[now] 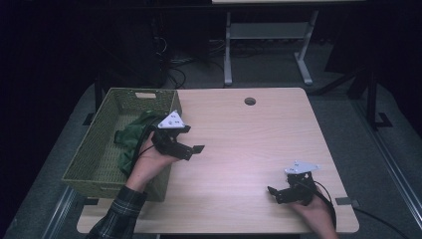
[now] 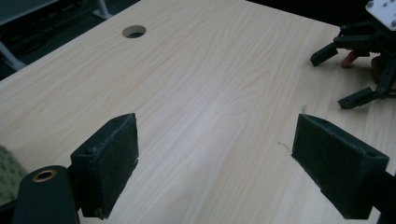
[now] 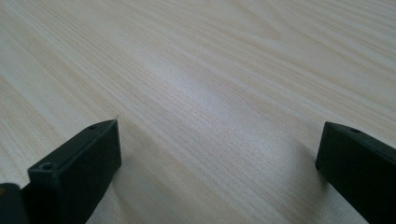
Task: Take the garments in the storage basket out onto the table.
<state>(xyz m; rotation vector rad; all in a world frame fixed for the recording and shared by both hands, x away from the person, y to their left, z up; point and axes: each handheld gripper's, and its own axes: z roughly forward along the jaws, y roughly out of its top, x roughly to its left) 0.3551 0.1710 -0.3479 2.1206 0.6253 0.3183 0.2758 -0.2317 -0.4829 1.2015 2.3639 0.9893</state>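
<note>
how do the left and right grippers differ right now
The left gripper sits beside the green basket, near the green cloth in it; the right gripper is out on bare table near the front right corner. The left gripper points right, the right gripper points left. Both are open and hold nothing.

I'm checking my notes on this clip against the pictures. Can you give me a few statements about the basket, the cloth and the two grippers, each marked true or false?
1. The green cloth lies inside the basket. True.
2. The basket stands at the table's right edge. False: it stands at the left edge of the table.
3. The left gripper has its jaws apart with nothing between them. True.
4. The right gripper grips the cloth. False: its jaws are open over bare wood.
5. The table has a round hole near its far edge. True.
</note>
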